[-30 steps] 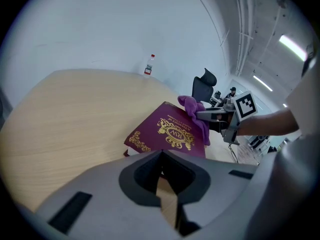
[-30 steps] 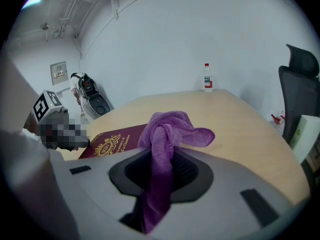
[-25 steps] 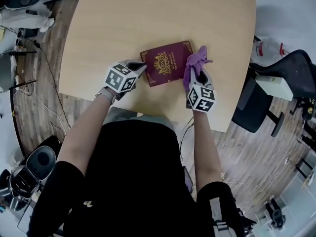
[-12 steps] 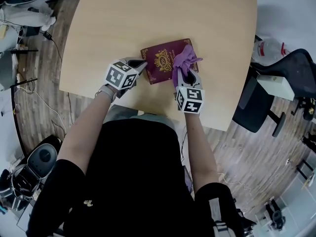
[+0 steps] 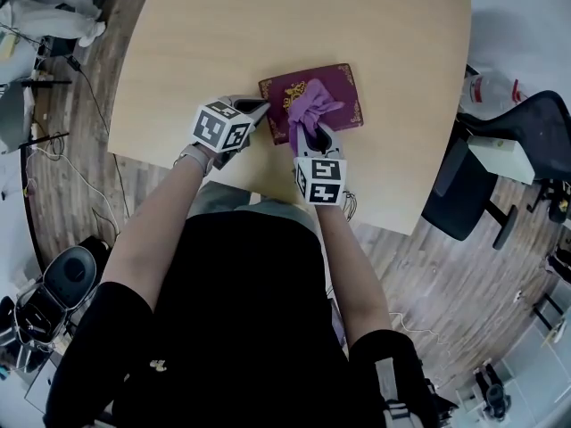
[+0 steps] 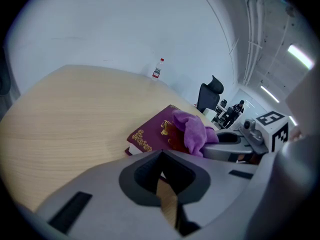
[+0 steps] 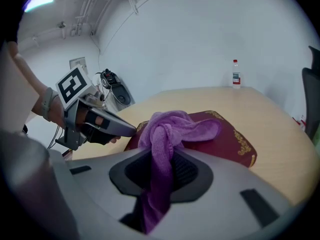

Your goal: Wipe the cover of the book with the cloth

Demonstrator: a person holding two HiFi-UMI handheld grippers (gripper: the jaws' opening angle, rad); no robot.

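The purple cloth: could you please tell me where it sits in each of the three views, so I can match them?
Head view: cloth just above centre, on the maroon book, held by the right hand-held gripper.
Left gripper view: cloth right of centre, lying on the book's cover.
Right gripper view: cloth at centre, clamped between the jaws.
Shared landmark: the maroon book with gold trim, under the cloth in all three.

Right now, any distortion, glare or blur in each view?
Head view: evenly lit and sharp, book clear, table edges slightly bowed. Left gripper view: heavy fisheye, dark corners, book still sharp. Right gripper view: same fisheye, ceiling light blown out top left, cloth sharp.
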